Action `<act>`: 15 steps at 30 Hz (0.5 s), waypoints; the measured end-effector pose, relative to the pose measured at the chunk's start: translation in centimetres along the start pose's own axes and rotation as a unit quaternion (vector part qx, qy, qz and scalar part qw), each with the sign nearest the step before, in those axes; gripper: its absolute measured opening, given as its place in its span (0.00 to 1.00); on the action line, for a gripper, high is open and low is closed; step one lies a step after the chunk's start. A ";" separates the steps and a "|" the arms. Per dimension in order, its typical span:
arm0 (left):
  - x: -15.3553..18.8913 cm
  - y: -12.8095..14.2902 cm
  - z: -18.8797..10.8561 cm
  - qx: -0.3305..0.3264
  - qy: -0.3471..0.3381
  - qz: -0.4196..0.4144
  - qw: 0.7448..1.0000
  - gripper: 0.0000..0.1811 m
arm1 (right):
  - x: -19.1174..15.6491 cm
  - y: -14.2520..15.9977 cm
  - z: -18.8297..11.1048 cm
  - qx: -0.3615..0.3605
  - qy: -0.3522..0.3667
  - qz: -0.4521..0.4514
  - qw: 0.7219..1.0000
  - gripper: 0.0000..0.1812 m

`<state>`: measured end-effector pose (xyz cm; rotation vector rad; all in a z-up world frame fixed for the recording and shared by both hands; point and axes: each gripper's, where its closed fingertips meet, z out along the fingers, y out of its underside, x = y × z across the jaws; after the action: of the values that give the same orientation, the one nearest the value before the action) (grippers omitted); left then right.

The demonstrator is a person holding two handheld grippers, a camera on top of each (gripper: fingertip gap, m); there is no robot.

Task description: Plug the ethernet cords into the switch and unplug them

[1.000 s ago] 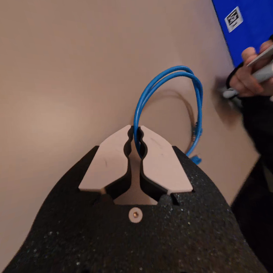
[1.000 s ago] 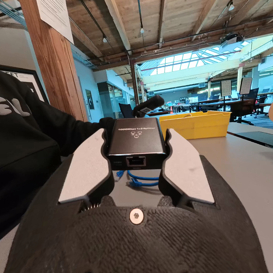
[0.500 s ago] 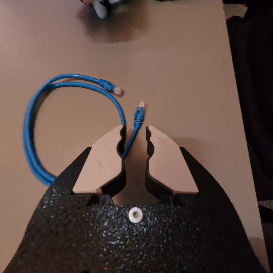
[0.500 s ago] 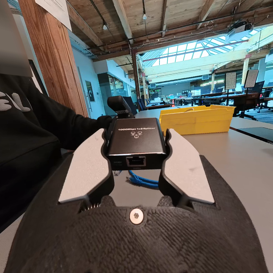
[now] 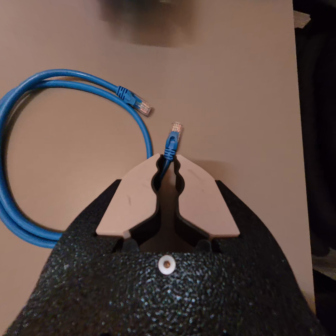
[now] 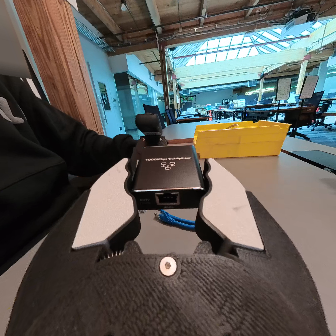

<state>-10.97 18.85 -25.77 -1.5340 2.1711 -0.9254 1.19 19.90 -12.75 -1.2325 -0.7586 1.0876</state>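
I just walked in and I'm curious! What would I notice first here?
Probably the bright blue cord looped on the tan table, with the left gripper pinching it just behind one plug. Next, the black switch clamped in the right gripper, in front of a yellow bin.

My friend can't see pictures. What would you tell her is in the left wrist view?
A hand-held gripper pinches a blue cord just behind its plug, which points away over a tan table. The rest of the cord loops on the table to the left, and its other plug lies loose there.
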 end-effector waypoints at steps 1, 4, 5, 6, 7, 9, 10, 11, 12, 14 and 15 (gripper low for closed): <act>-0.1 -0.1 0.1 0.001 -0.008 -0.005 1.000 0.05 | -0.1 0.1 0.1 -0.004 0.000 -0.003 1.000 0.41; -0.9 -0.5 0.4 -0.012 -0.067 0.017 0.998 0.05 | -0.3 0.4 0.4 -0.017 0.000 -0.014 1.000 0.41; -1.4 -0.6 0.2 -0.027 -0.096 0.019 0.995 0.05 | -0.3 0.5 0.5 -0.021 0.000 -0.018 1.000 0.41; -1.8 -1.1 -0.2 -0.037 -0.117 0.015 0.992 0.05 | -0.4 0.6 0.6 -0.024 0.000 -0.020 1.000 0.41; -2.0 -2.0 -0.8 -0.036 -0.127 0.012 0.991 0.05 | -0.5 0.7 0.7 -0.025 -0.004 -0.020 0.999 0.41; -2.6 -4.4 -2.3 -0.031 -0.157 0.006 0.987 0.05 | -0.6 0.7 0.8 -0.025 -0.004 -0.022 0.999 0.41; -2.8 -5.6 -3.1 -0.031 -0.168 0.005 0.985 0.05 | -0.6 0.8 0.9 -0.026 -0.004 -0.024 0.999 0.41; -3.2 -6.8 -3.7 -0.026 -0.183 0.004 0.983 0.05 | -0.7 0.8 1.0 -0.027 -0.007 -0.026 0.999 0.41; -3.5 -7.9 -4.3 -0.024 -0.194 0.002 0.981 0.05 | -0.7 0.8 1.0 -0.026 -0.005 -0.028 0.999 0.41; -4.1 -9.4 -4.9 -0.032 -0.212 0.003 0.977 0.05 | -0.7 0.9 1.1 -0.031 -0.005 -0.030 0.999 0.41; -4.4 -10.0 -5.1 -0.037 -0.221 0.005 0.975 0.05 | -0.7 1.0 1.1 -0.034 -0.004 -0.033 0.999 0.41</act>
<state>-5.24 22.43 -15.81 -1.5810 1.9035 -0.4447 -0.32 19.58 -13.39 -1.2525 -0.8434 1.0205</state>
